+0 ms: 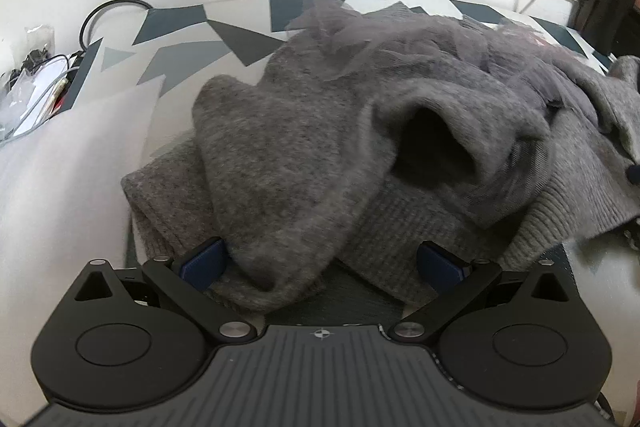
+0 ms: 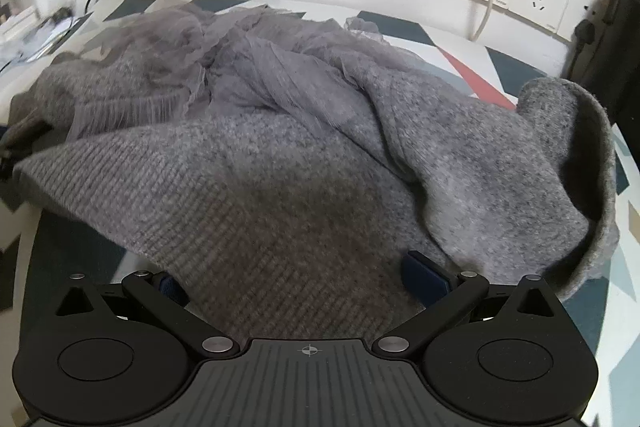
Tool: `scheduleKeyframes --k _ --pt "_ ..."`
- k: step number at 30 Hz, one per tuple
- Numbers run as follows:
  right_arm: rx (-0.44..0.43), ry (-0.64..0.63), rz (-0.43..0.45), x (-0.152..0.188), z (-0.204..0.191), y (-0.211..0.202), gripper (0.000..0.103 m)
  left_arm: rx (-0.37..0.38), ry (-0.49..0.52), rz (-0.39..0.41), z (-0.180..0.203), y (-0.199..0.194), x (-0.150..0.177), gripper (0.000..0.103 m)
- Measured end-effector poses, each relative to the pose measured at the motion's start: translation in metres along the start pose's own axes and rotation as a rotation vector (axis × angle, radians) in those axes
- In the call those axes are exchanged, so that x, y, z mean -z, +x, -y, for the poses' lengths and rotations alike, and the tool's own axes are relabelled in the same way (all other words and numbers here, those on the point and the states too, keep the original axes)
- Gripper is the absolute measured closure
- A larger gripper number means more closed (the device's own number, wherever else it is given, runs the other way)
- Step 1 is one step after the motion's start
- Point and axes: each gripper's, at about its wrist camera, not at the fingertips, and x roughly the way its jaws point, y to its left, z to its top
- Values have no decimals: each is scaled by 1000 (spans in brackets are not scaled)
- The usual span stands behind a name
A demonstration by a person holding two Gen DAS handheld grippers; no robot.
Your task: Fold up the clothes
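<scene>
While both our grippers gape wide, the left gripper (image 1: pixel 320 263) and right gripper (image 2: pixel 296 277) straddle a fuzzy grey knit sweater (image 2: pixel 280 163), gripping nothing. Sheer pleated tulle (image 2: pixel 256 67) lies crumpled on top.

your grey sweater (image 1: pixel 280 155) is a fuzzy, matt knit, ribbed at the hem, with sheer, crinkled tulle (image 2: pixel 256 67) lying over it. the tabletop (image 1: pixel 180 39) looks smooth and glossy. your left gripper (image 1: pixel 320 263) and right gripper (image 2: pixel 296 279) are matt black plastic with brushed-metal pins.

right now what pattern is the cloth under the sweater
Geometric triangles in white, grey, dark teal and red on the tablecloth; clearest in the right wrist view.
</scene>
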Motion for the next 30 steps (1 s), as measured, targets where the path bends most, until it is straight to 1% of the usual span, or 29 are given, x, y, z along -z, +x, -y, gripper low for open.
scheduleKeyframes --k 2,6,9,10,13,17,20,22,28,30 --pt "3 6 -21 3 10 -2 1 -1 -8 1 -2 0 -1 0" --pt "46 28 -76 3 24 -5 1 -25 -13 9 3 0 1 0" --pt "117 50 -129 -3 26 -9 1 -30 -21 17 2 0 1 0" --pt "119 60 -124 -4 25 -14 1 -29 -21 18 2 0 1 0" --pt "44 95 -38 -10 20 -37 1 -25 -19 19 1 0 0 0" --pt "-8 172 40 -29 15 -41 1 -29 -20 25 2 0 1 0" --pt "-28 210 65 -47 7 -26 1 -35 -24 26 3 0 1 0" --pt "-42 211 66 -54 -4 -14 1 -37 -26 23 3 0 0 0" --pt "23 113 0 -63 -39 30 1 -45 -31 18 5 -1 0 0" --pt "33 108 -8 -59 -43 37 1 -46 -32 17 5 0 1 0"
